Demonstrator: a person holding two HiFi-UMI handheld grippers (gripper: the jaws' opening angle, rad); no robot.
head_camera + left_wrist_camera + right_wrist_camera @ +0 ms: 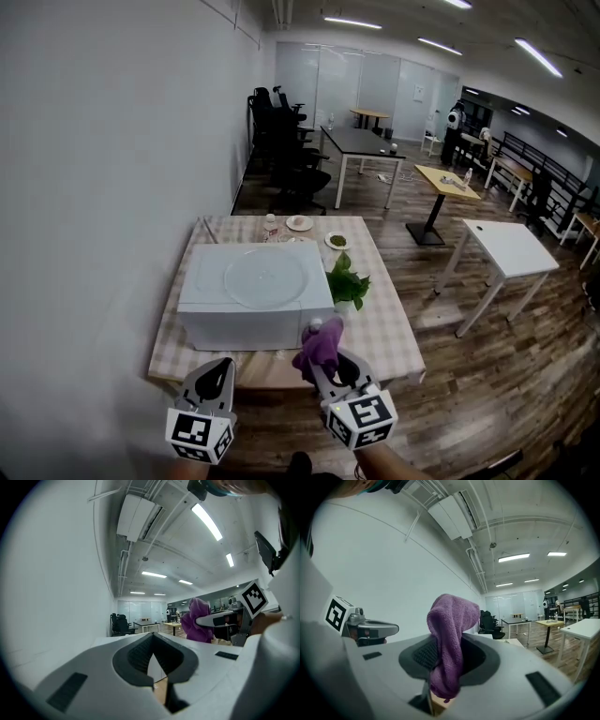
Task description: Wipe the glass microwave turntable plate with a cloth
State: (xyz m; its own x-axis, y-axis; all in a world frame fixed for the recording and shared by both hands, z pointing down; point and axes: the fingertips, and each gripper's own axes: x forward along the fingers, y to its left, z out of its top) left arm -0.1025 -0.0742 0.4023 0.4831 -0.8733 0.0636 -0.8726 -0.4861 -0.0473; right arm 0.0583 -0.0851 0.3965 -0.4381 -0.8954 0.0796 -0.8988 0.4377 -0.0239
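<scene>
R hand-held gripper (443, 645) clamps purple cloth (453, 618); L hand-held gripper (153, 640) closed, empty; plate (265, 275) faint atop microwave (251, 324).

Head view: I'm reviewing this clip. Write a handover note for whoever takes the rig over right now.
Left gripper: shut, nothing between its fingers.
Right gripper: shut on the purple cloth, which bunches up above it.
Glass turntable plate: lies flat on top of the white microwave on the checked table, with a potted plant to its right.
Done: cloth in hand.
Left: neither gripper touches the plate. Bring the cloth to it and wipe.
</scene>
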